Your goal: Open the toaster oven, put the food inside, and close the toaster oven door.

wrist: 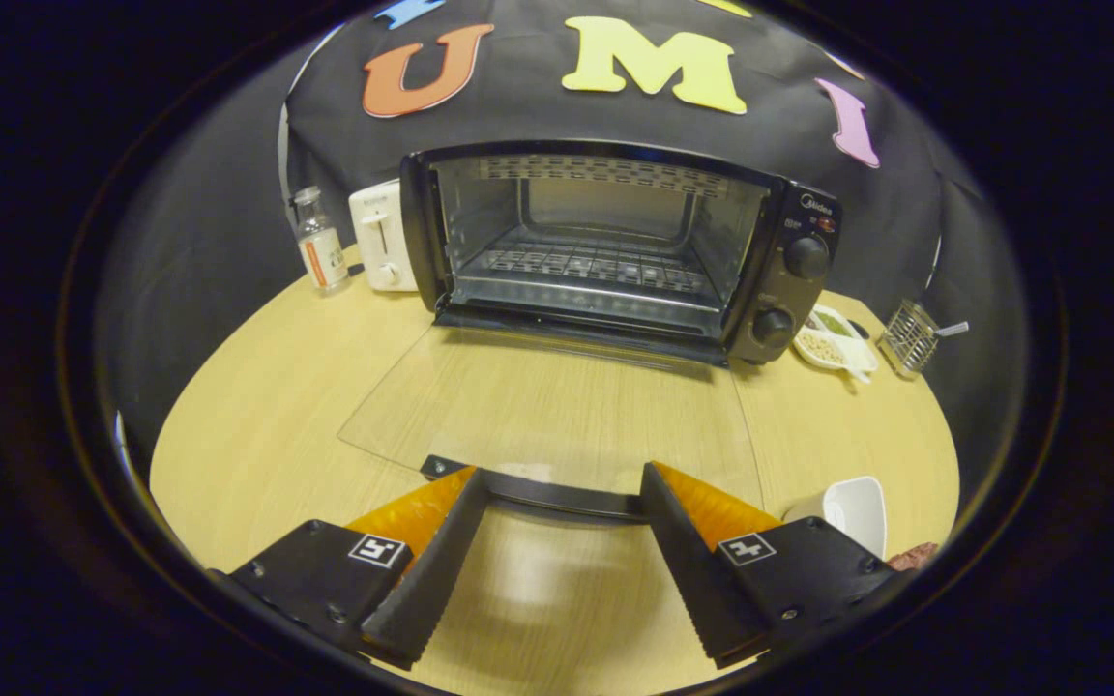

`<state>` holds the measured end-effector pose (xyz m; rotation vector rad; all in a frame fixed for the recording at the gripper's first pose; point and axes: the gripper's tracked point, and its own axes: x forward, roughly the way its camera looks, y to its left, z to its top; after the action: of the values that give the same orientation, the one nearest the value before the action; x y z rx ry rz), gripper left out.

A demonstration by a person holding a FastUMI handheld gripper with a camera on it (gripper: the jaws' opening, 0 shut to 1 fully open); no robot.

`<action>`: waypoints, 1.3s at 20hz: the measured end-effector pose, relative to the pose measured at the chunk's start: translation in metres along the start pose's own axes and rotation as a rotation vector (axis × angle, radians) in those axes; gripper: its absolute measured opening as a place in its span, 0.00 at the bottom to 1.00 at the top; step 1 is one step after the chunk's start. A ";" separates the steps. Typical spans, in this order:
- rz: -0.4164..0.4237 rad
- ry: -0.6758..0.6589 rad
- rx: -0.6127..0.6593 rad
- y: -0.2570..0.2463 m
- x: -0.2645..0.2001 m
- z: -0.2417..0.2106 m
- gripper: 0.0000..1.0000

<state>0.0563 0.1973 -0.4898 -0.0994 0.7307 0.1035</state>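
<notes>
A black toaster oven (615, 246) stands at the back of the round wooden table (257, 416), its cavity and wire rack showing. Its glass door (557, 406) lies folded flat toward me, with the dark door handle (557, 495) running across just at my fingertips. My gripper (557, 478) is open, with a finger on each side of the handle's middle and neither pressing on it. A white dish (852, 510) sits just right of the right finger, and a bit of reddish-brown food (913, 556) peeks out beside it.
Left of the oven stand a white toaster (381, 237) and a small glass bottle (319, 242). To the oven's right are a white divided dish with grains (833, 340) and a small wire basket (908, 336). Black cloth walls the booth behind.
</notes>
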 end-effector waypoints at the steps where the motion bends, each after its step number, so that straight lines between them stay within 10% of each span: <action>1: 0.001 0.003 -0.012 0.000 0.000 0.000 1.00; 14: 0.000 -0.143 -0.102 -0.105 -0.045 0.062 1.00; 26: 0.024 -0.021 0.066 -0.288 -0.081 0.002 1.00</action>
<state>0.0350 -0.0920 -0.4185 -0.0266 0.7139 0.1030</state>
